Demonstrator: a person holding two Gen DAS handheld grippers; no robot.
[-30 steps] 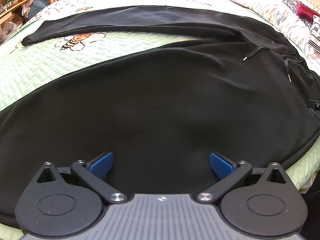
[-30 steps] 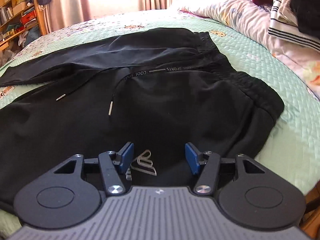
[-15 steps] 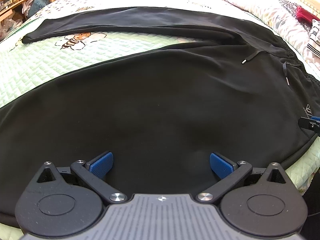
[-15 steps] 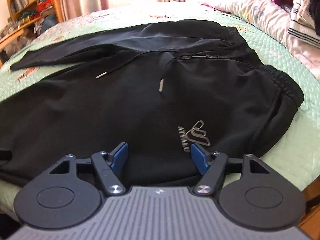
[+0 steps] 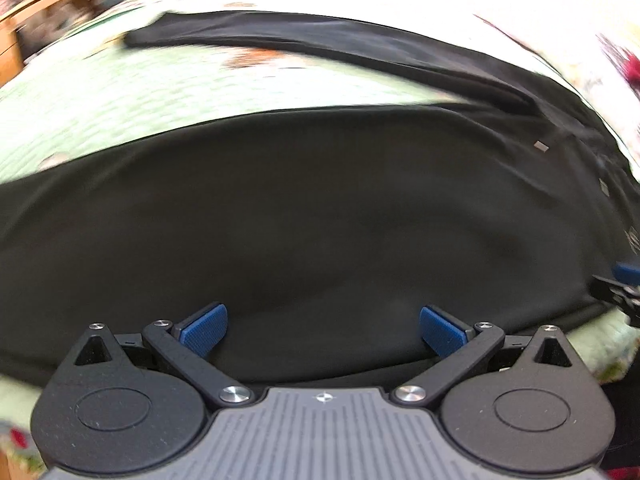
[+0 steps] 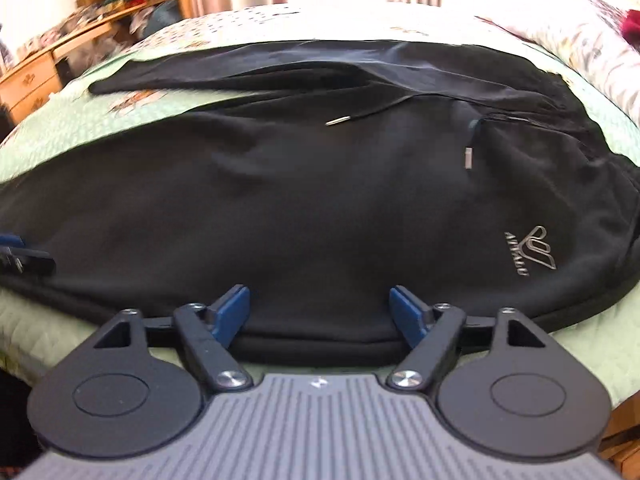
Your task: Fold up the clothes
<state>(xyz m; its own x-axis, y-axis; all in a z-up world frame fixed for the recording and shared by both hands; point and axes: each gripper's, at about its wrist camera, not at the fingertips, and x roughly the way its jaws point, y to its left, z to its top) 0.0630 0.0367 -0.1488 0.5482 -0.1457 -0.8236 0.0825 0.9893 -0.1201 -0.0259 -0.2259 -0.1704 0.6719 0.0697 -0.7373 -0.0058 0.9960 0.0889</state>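
We held both claws low over the near edge of the bed (image 6: 592, 344), with the black sweatpants (image 6: 320, 208) spread flat across its pale green quilted cover (image 5: 100, 112). The pants lay sideways to us: the waistband (image 6: 600, 148) sat toward the right, near the patterned pillows (image 6: 592, 52), and the two legs ran off to the left, the far leg (image 6: 240, 72) stretched apart from the near one with a strip of quilt showing between them.

Our left claw (image 5: 323, 330) had its blue pads (image 5: 202, 330) spread wide apart, with nothing between them but the dark cloth of the near leg lying below. That view was blurred, so we could not tell whether the pads touched the fabric.

Our right claw (image 6: 320, 312) hung at the pants' near hem, its jaws opening, the blue pads standing apart and pressing on nothing; the folded edge of the cloth ran just beneath them. A silver logo (image 6: 528, 252) showed on the fabric to the right of that claw, and two drawstring ends with metal tips (image 6: 467, 158) lay loose on the front below the waistband.

Each claw showed at the edge of the other's view. Wooden shelves and a desk (image 6: 48, 76) stood beyond the bed at the far left.
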